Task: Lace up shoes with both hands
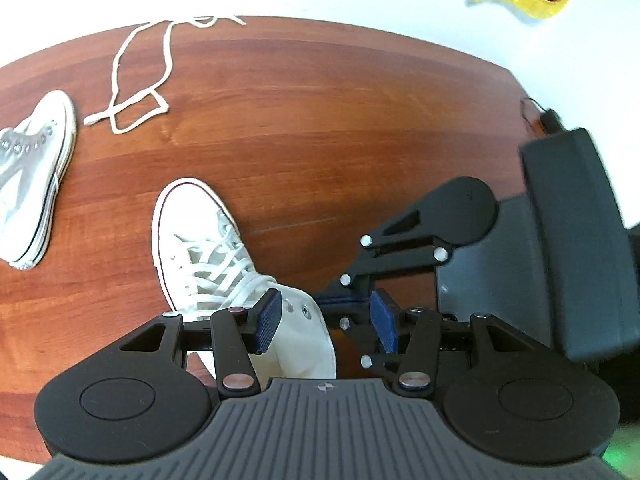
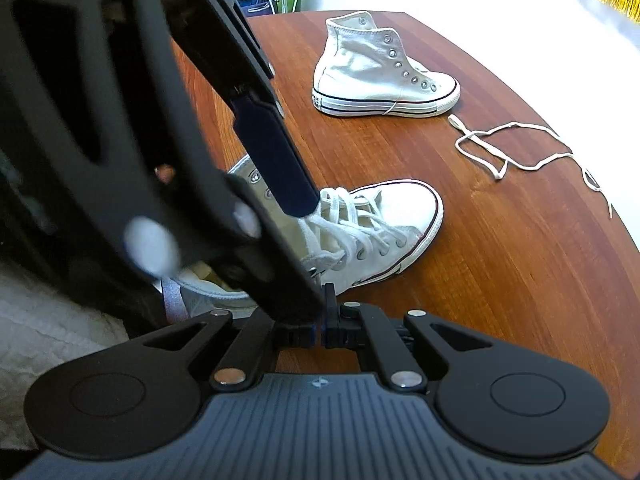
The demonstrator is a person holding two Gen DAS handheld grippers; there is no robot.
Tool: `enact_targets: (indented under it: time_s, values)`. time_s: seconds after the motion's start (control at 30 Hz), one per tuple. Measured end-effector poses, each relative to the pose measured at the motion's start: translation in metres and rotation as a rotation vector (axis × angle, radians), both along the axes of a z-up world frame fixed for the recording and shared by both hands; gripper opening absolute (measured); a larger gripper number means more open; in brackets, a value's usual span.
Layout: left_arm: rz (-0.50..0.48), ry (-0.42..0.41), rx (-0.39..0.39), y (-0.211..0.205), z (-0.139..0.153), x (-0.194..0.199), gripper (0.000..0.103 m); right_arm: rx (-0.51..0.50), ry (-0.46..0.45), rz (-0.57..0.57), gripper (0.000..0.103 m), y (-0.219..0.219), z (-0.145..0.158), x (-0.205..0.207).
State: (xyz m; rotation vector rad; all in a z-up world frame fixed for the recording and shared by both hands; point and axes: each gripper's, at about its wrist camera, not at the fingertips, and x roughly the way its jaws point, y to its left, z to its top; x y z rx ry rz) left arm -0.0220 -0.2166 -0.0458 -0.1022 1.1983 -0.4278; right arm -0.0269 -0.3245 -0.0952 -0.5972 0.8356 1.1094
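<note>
Table (image 1: 320, 120) is reddish wood with a curved far edge; white floor or wall beyond it. Lots of bare wood ahead and right of the laced shoe (image 1: 208, 248), so the open room is on that side. On the left it's tighter: second shoe (image 1: 36, 176), unlaced, sits near the left edge of the left wrist view, well apart from the laced one. Loose lace (image 1: 136, 92) lies toward the far edge, its end trailing right up to the rim. From the right wrist view the same lace (image 2: 516, 148) runs to the table's right edge, and the unlaced shoe (image 2: 380, 72) stands upright toward the far side.

Laced shoe stands near the table's near edge, toe pointing away, white high-top, laces crossed up to the ankle.

Left tongs (image 1: 326, 316): wide open, blue pads straddling the shoe's ankle collar. Left pad (image 1: 268, 324) sits against or just beside the canvas and lace at the top eyelets; can't tell if it's in contact. Nothing gripped.

Right tongs (image 2: 320, 330): pads pressed together, no visible gap. Can't tell whether a lace is pinched between them; left tongs' body blocks that spot. In the left wrist view the right tongs (image 1: 360, 304) come in from the right, tips just beside the shoe's heel side
</note>
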Motion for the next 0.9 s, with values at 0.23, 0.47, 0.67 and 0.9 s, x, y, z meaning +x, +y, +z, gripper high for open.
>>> enact_targets:
  time_s: [0.23,0.47,0.67,0.9]
  values:
    - [0.049,0.062,0.005,0.011,-0.015,0.002,0.028,0.007,0.007,-0.016,0.002,-0.002,-0.003,0.000]
    - [0.072,0.062,0.014,0.018,-0.016,0.000,0.013,0.003,0.003,-0.028,0.002,-0.005,-0.002,0.000]
    - [0.096,0.076,0.054,0.027,-0.020,-0.004,0.013,-0.004,-0.004,-0.050,0.002,-0.011,0.001,-0.001]
    - [0.100,0.073,0.072,0.032,-0.021,-0.008,0.013,-0.020,-0.007,-0.091,0.002,-0.019,0.005,0.000]
